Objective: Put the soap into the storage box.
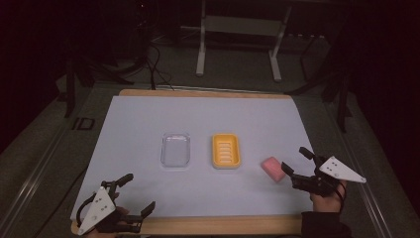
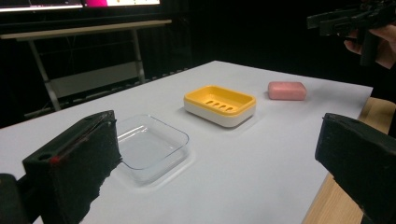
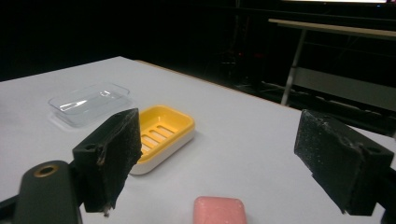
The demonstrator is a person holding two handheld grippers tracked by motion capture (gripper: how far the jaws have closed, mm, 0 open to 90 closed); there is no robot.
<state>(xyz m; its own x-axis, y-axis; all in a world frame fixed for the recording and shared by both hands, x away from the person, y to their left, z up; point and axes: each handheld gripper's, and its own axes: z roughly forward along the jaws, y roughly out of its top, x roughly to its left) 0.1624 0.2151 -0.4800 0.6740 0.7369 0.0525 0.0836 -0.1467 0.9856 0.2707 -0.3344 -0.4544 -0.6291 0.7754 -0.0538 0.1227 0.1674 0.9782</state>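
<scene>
A pink soap bar (image 1: 273,168) lies on the white table cover (image 1: 198,119), right of a yellow soap dish (image 1: 226,150) with a slotted tray. Left of the dish sits a clear plastic tray (image 1: 176,149). My right gripper (image 1: 295,161) is open just right of the soap, its jaws either side of it but apart from it; in the right gripper view the soap (image 3: 219,211) lies low between the jaws. My left gripper (image 1: 139,192) is open and empty near the front left edge. The left gripper view takes in the clear tray (image 2: 150,146), the dish (image 2: 219,105) and the soap (image 2: 286,90).
The table's wooden rim (image 1: 208,224) runs along the front edge. A metal stand (image 1: 237,39) and cables are on the floor beyond the far edge. Dark surroundings flank both sides.
</scene>
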